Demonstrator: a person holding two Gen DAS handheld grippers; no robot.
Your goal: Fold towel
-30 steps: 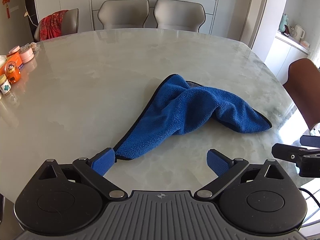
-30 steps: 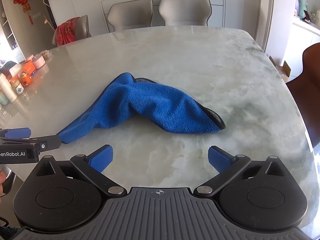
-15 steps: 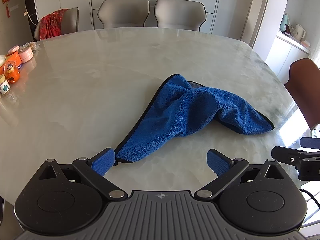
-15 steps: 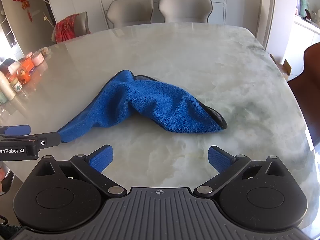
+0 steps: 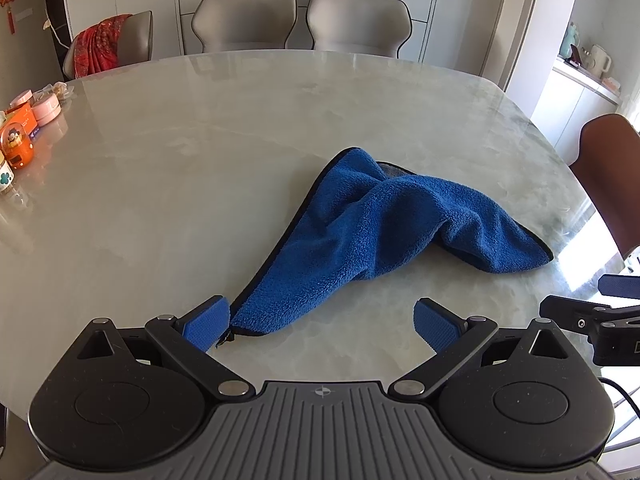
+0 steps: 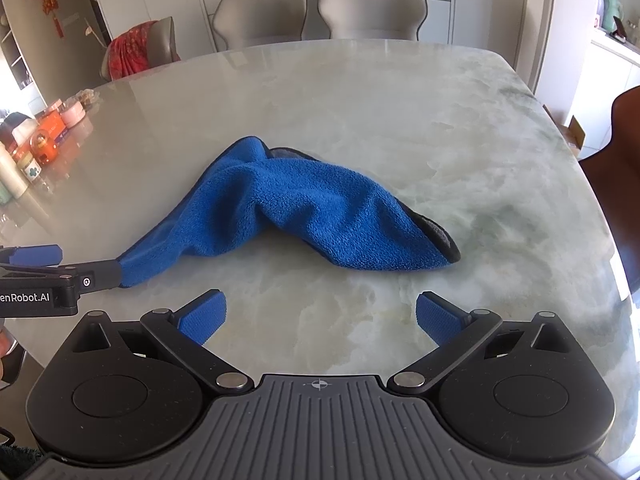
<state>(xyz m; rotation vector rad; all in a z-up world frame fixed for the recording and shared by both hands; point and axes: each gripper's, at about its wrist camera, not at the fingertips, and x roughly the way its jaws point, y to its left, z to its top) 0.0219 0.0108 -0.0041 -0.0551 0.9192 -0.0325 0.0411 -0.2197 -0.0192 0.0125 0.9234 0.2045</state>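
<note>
A blue fleece towel (image 5: 384,228) with dark edging lies bunched in a ridge on the marble table (image 5: 200,140); it also shows in the right wrist view (image 6: 304,216). My left gripper (image 5: 320,324) is open. The towel's near-left corner (image 5: 244,324) lies just inside its left finger (image 5: 206,322), at the pad; I cannot tell if it touches. My right gripper (image 6: 320,318) is open and empty, a short way in front of the towel's right end (image 6: 440,252). The left gripper's arm (image 6: 60,280) shows at the left of the right wrist view.
Jars, pink tins and an orange toy (image 5: 16,142) stand at the table's left edge. Two grey chairs (image 5: 304,20) stand at the far side, one with red cloth (image 5: 104,46) far left, a brown chair (image 5: 612,176) at right.
Both grippers have moved slightly forward toward the towel. The towel's near-left corner now lies at the left gripper's left finger. Both grippers stay open.
</note>
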